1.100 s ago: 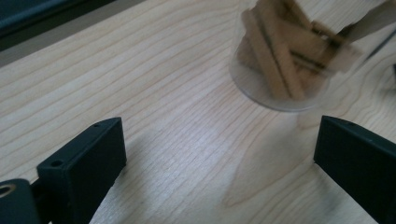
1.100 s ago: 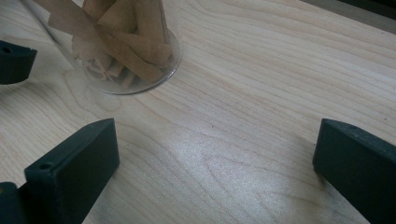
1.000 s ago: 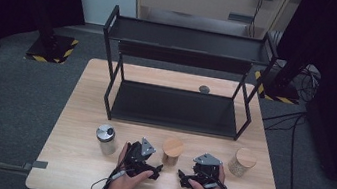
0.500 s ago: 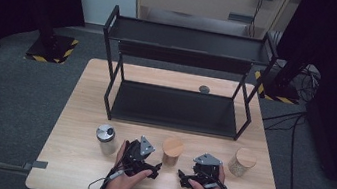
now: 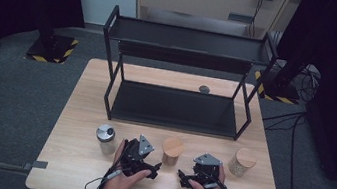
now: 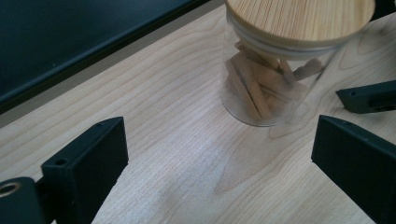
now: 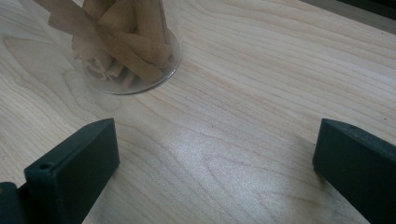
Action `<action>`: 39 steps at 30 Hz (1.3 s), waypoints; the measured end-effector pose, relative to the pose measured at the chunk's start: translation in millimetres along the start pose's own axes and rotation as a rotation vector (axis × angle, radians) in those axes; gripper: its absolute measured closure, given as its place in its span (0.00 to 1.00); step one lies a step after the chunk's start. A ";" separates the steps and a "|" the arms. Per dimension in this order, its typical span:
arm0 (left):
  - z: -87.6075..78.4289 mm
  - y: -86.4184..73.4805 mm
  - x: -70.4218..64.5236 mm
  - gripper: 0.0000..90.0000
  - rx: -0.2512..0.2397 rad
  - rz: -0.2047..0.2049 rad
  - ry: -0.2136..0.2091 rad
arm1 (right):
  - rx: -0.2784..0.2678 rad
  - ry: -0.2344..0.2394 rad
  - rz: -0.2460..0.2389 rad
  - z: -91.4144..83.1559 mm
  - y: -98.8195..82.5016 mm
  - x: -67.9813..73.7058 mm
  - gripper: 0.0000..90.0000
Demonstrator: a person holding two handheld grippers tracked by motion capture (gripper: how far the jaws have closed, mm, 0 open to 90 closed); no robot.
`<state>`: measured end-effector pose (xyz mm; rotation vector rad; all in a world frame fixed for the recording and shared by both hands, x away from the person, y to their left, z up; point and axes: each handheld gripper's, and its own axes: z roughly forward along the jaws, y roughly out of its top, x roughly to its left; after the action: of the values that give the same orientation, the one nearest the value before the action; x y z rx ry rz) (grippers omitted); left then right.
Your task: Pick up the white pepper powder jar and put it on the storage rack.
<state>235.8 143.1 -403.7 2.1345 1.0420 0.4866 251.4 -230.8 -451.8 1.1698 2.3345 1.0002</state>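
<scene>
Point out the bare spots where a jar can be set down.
Free: the lower shelf of the rack, the top shelf, and table left of the rack. Crowded: the front strip, where the metal-lidded jar, middle jar, right jar and both grippers sit.

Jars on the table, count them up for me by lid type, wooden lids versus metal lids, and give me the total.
Wooden-lid jars: 2, the middle jar and the right jar.
Metal-lid jars: 1, the left jar.
Total: 3 jars.
</scene>
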 end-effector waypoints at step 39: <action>-44.1 25.4 24.0 0.03 -0.071 -0.016 0.028 | 0.000 0.000 0.001 0.0 0.1 -0.1 0.00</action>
<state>237.7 170.1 -354.3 2.0607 1.0418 0.5399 251.5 -230.8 -451.8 1.1706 2.3346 1.0002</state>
